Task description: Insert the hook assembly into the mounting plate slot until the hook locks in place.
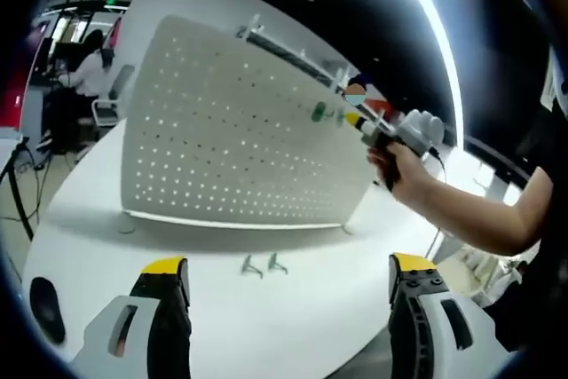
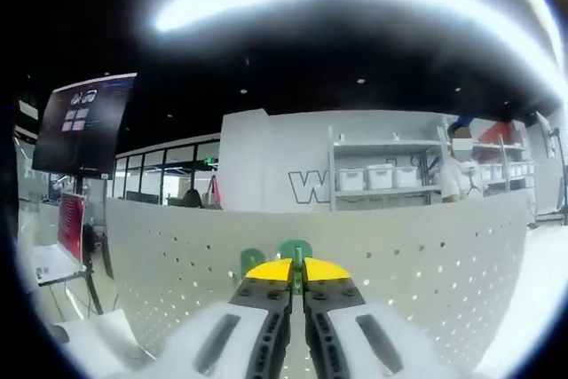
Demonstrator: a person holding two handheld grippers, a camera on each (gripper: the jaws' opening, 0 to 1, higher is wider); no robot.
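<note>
Right gripper [image 2: 296,274], clamped on green hook [image 2: 294,251], apparently points it squarely at upright pegboard [image 2: 426,255].

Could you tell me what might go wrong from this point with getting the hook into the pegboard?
The right gripper, jaws closed, holds a green hook at the top edge of the pegboard; its jaws cover much of the hook, so it could miss the hole. A push might tip the upright board. The left gripper hangs open, bracing nothing, above two spare hooks on the table.
</note>
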